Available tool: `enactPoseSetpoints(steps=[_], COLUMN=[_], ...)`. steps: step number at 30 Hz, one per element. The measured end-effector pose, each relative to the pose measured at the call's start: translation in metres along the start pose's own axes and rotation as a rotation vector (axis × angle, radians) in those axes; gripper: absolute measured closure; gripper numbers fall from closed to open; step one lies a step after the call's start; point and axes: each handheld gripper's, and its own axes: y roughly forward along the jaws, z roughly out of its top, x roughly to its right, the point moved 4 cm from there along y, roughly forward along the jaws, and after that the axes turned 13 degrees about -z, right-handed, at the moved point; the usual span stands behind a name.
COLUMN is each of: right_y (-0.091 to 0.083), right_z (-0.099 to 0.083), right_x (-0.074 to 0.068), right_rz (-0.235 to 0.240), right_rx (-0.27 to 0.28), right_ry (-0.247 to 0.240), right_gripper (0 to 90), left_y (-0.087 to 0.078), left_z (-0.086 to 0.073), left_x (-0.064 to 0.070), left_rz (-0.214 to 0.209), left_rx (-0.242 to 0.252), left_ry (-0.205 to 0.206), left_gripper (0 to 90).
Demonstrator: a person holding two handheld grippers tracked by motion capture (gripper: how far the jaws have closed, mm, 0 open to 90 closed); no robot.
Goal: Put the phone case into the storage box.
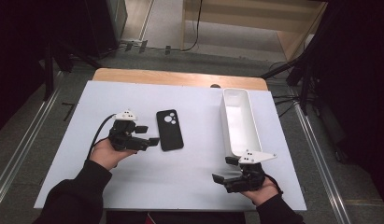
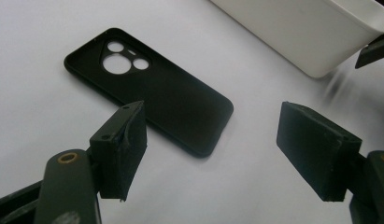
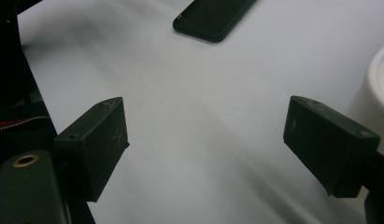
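A black phone case (image 1: 169, 129) lies flat on the white table top (image 1: 189, 177), camera cutouts at its far end. My left gripper (image 1: 147, 135) is open just left of the case, jaws pointing right at it with nothing between them. In the left gripper view the phone case (image 2: 152, 88) lies just beyond the open jaws. My right gripper (image 1: 224, 170) is open near the front right of the table, jaws pointing left over bare surface. The right gripper view catches one end of the phone case (image 3: 213, 18) far off.
A long white bin (image 1: 239, 122) stands on the right side of the table, its near end just behind my right gripper; the same white bin (image 2: 316, 32) shows in the left gripper view. Dark floor, rails and stands surround the table.
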Motion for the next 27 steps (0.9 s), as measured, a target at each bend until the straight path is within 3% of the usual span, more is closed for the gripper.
enactPoseSetpoints(steps=[17,27], right_y=[0.001,0.001], right_z=[-0.001,-0.001], right_x=[0.0,0.0], right_rz=[0.0,0.001], right_rx=[-0.006,-0.007], right_ry=[-0.005,-0.006], right_gripper=[12.3,12.3], left_y=[0.032,0.046], left_z=[0.021,0.03], left_x=[-0.002,-0.003], left_rz=[0.0,0.01], left_rx=[-0.021,0.005], left_ry=[0.023,0.04], left_gripper=[24.2,27.7])
